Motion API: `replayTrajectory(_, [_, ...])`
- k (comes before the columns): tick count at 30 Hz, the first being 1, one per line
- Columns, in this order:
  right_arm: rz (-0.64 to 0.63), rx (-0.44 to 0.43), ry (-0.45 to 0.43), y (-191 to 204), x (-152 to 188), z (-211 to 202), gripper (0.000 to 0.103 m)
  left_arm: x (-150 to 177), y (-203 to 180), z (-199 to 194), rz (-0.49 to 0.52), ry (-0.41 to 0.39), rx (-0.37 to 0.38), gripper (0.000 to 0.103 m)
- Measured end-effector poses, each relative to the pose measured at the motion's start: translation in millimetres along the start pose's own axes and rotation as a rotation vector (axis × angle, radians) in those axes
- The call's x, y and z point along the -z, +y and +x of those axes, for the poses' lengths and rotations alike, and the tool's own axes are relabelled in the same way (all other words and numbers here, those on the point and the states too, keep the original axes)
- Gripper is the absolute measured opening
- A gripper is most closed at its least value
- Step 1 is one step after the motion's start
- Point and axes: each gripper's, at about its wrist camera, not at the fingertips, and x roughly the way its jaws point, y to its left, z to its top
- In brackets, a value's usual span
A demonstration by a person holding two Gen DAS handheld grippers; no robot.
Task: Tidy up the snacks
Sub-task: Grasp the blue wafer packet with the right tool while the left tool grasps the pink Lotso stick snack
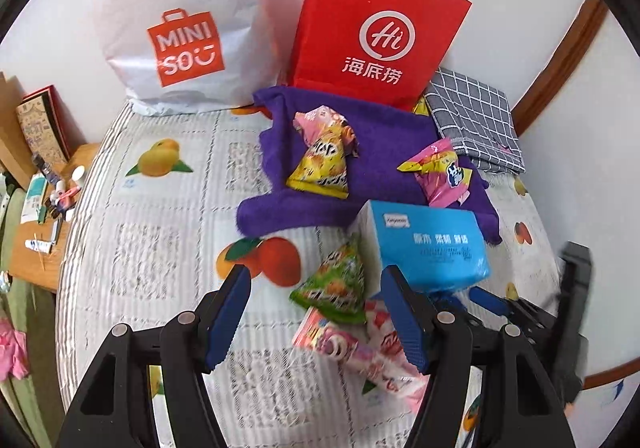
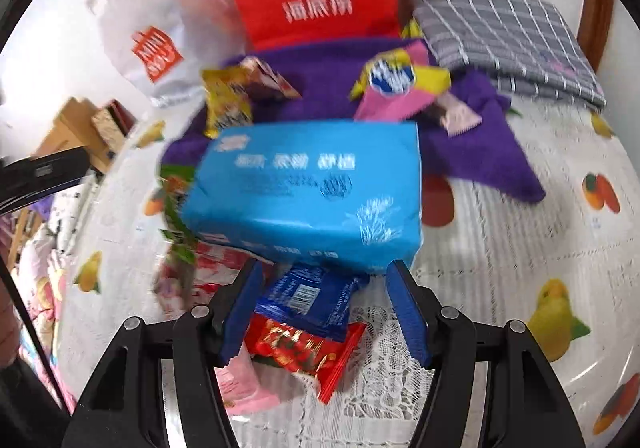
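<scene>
Looking from the left wrist, the left hand-held gripper (image 1: 316,322) hangs with fingers apart and empty over a bed (image 1: 160,248). Snacks lie scattered: a green pack (image 1: 334,282) and pink packs (image 1: 360,352) just below it, a yellow pack (image 1: 320,156) and a pink-yellow pack (image 1: 440,172) on a purple towel (image 1: 380,128). A blue tissue pack (image 1: 428,244) lies near, long axis running left to right. A red bag (image 1: 376,24) and a white bag (image 1: 180,16) stand behind. Nothing looks sorted yet.

From the right wrist, blurred, the right hand-held gripper (image 2: 324,312) is also spread and empty, above a blue snack (image 2: 308,300) and a red snack (image 2: 304,352), each lying lengthwise away from the camera. The tissue pack sits just beyond.
</scene>
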Motion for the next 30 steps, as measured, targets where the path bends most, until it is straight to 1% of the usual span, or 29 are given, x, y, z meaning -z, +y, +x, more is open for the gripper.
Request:
replayTrajectory(4, [0.032, -0.018, 0.058, 1, 1, 19, 0.063, 9, 9, -3, -0.021, 0.003, -0.001, 0.065])
replayTrajectory(5, [0.039, -0.011, 0.077, 1, 3, 24, 0.058, 11, 11, -4, -0.025, 0.004, -0.001, 0.065])
replayTrajectory(6, [0.026, 0.008, 0.066, 2, 5, 24, 0.053, 13, 12, -4, -0.028, 0.005, -0.003, 0.065])
replayTrajectory(7, [-0.001, 0.016, 0.062, 5, 7, 22, 0.037, 15, 14, -4, -0.03, 0.007, -0.003, 0.065])
replayTrajectory(8, [-0.011, -0.003, 0.08, 5, 9, 22, 0.027, 16, 14, -4, -0.031, 0.008, -0.004, 0.065])
replayTrajectory(10, [0.004, -0.038, 0.07, 2, 13, 15, 0.026, 20, 16, -4, -0.037, 0.01, -0.003, 0.065])
replayTrajectory(13, [-0.021, -0.026, 0.009, -2, 21, -4, 0.023, 28, 15, -3, -0.043, 0.018, 0.001, 0.065])
replayTrajectory(17, [-0.027, -0.038, -0.056, -11, 31, -31, 0.02, 40, 10, 3, -0.041, 0.034, 0.003, 0.065])
replayTrajectory(19, [-0.031, -0.025, -0.094, -18, 38, -44, 0.017, 47, 7, 7, -0.047, 0.048, 0.009, 0.065])
replayTrajectory(23, [-0.031, 0.016, -0.157, -32, 51, -66, 0.017, 63, 0, 18, -0.057, 0.081, 0.022, 0.065])
replayTrajectory(26, [-0.04, 0.052, -0.193, -42, 65, -77, 0.017, 76, -7, 28, -0.064, 0.113, 0.047, 0.065])
replayTrajectory(30, [-0.044, 0.087, -0.216, -52, 78, -78, 0.017, 92, -15, 42, -0.096, 0.152, 0.104, 0.065])
